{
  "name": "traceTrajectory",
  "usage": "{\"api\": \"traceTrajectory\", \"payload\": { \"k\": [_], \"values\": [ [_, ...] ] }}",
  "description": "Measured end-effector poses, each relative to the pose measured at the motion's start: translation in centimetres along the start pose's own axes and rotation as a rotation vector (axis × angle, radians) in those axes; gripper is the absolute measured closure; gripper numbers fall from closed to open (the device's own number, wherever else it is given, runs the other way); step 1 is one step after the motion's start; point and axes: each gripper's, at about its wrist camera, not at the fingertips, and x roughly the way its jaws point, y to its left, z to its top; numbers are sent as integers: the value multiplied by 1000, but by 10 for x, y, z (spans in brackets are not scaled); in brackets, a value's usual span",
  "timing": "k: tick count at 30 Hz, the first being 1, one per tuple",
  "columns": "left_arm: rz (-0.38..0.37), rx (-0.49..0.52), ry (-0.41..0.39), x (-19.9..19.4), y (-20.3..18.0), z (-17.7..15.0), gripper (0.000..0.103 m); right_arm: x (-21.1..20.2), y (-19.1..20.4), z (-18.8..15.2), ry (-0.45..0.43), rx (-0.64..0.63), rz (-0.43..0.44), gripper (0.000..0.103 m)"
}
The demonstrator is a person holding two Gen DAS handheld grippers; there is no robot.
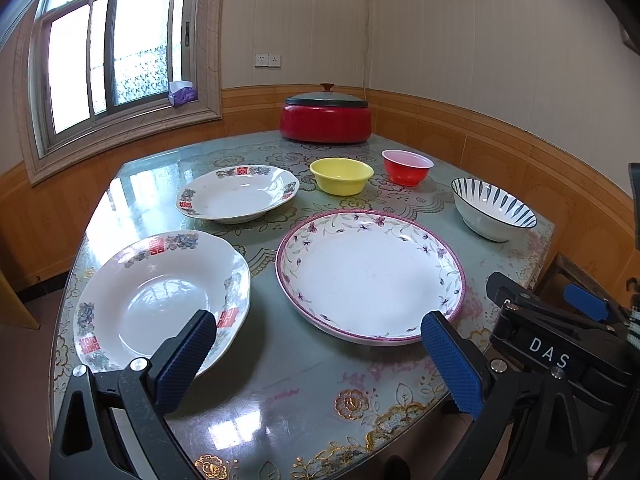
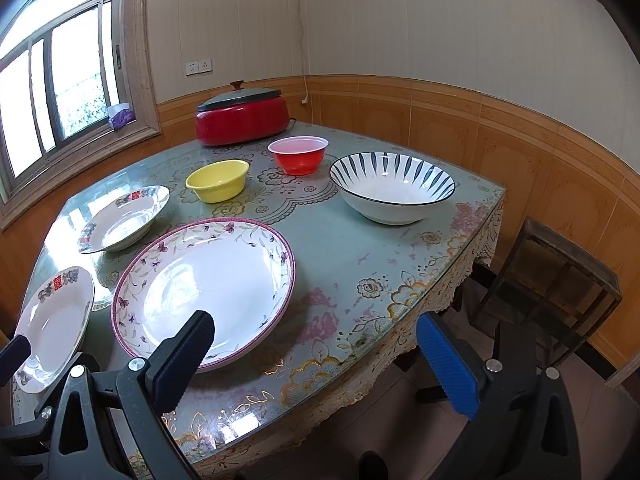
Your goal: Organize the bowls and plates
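A large plate with a purple floral rim (image 1: pixel 370 274) (image 2: pixel 204 290) lies near the table's front. Two white plates with red and blue marks lie to its left, one near (image 1: pixel 160 300) (image 2: pixel 52 326) and one farther back (image 1: pixel 238 194) (image 2: pixel 122 218). Behind them stand a yellow bowl (image 1: pixel 341 176) (image 2: pixel 217 181), a red bowl (image 1: pixel 407 167) (image 2: pixel 298 155) and a blue-striped white bowl (image 1: pixel 493 208) (image 2: pixel 392 188). My left gripper (image 1: pixel 320 332) hangs open above the front edge, between the near white plate and the floral plate. My right gripper (image 2: pixel 316 336) is open over the front right edge, holding nothing.
A red lidded cooker (image 1: pixel 325 118) (image 2: pixel 242 118) stands at the table's back by the wall. A dark wooden stool (image 2: pixel 548 280) stands on the floor right of the table. The right gripper's body (image 1: pixel 560 344) shows at the right of the left wrist view.
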Motion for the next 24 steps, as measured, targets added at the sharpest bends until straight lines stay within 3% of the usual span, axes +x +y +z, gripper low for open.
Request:
{"api": "traceTrajectory", "payload": {
  "k": [24],
  "values": [
    [-12, 1, 5, 3, -1, -1, 0, 3, 0, 1, 3, -5, 2, 0]
  ]
}}
